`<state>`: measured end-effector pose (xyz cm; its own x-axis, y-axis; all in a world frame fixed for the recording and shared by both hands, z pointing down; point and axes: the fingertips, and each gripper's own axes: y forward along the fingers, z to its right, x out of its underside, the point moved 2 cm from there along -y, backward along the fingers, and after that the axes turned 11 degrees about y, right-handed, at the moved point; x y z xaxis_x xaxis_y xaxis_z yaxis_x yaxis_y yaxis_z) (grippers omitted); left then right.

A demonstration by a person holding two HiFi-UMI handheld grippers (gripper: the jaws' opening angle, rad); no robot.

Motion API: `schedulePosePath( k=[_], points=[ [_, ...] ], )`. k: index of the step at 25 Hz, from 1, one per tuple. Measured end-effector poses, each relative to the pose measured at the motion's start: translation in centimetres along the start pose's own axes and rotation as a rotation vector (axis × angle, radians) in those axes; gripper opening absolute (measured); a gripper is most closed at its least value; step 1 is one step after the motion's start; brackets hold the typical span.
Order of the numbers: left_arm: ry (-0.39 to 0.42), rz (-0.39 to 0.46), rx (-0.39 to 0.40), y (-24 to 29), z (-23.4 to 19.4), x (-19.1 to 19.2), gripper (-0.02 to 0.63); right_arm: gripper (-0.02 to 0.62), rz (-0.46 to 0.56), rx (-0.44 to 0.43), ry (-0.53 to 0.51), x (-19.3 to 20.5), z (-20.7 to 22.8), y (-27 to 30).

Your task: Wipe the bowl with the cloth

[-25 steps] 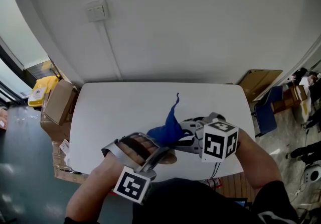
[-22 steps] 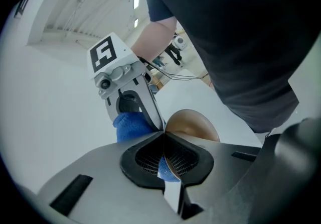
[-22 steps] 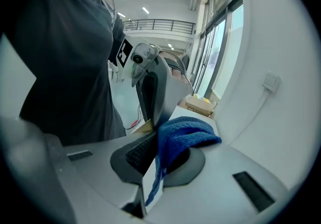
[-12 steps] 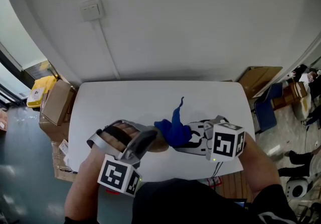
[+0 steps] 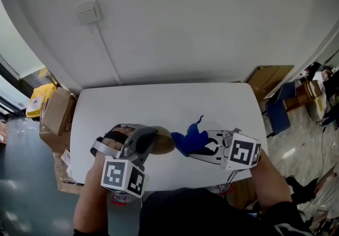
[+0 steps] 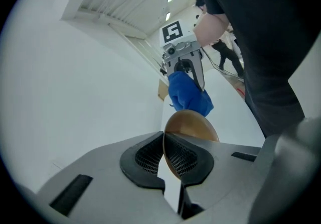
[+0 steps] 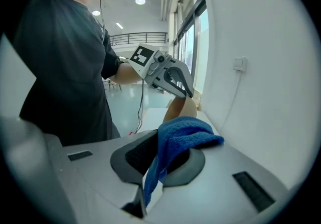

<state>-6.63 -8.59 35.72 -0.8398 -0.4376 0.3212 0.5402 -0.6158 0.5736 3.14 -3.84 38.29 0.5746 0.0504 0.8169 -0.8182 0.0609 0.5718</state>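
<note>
— Which tool has the bowl?

— The left gripper [image 6: 163, 156]. Its jaws are almost together, with only the thin wall of the brown bowl [image 6: 193, 125] between the pads, pinched at the rim.

— Is the bowl on the table?

— No. In the head view it is held up over the near part of the white table [image 5: 132, 108], tipped on its side. It sits between the two grippers.

— And the cloth?

— The blue cloth [image 7: 175, 140] is clamped in the right gripper [image 7: 158, 160]. The jaws are closed onto it. A bunched wad stands out past the pads and a strip hangs down between them.

— How close is cloth to bowl?

— Just beside it. In the head view the wad sits right at the bowl's right-hand edge. In the left gripper view it lies just above the rim. I cannot tell whether they actually touch.

— How do the grippers face?

— Toward each other, both angled downward, each with a hand behind it at the table's near edge.

— Anything else around?

— A white wall [image 5: 212, 28] behind the table carries a switch [image 5: 87, 14]. Cardboard boxes [image 5: 55, 110] stand on the floor to the left.
</note>
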Motion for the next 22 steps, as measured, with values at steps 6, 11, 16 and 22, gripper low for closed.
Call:
schedulePosePath(
  k=[6,11,16,22],
  points=[
    [-0.192,0.01,0.023,0.8,0.9,1.2,0.02,0.026,0.111,0.079,0.088,0.0,0.4,-0.5],
    [-0.464,0.075,0.056,1.6,1.8,1.2,0.02,0.026,0.255,0.151,0.188,-0.4,1.3,-1.1],
    [-0.724,0.096,0.098,2.7,3.1,2.3,0.02,0.026,0.315,0.212,0.308,0.2,2.0,-1.5],
    [-1.063,0.053,0.191,5.5,7.6,4.1,0.02,0.026,0.376,0.285,0.472,2.2,2.7,-1.3]
  ],
)
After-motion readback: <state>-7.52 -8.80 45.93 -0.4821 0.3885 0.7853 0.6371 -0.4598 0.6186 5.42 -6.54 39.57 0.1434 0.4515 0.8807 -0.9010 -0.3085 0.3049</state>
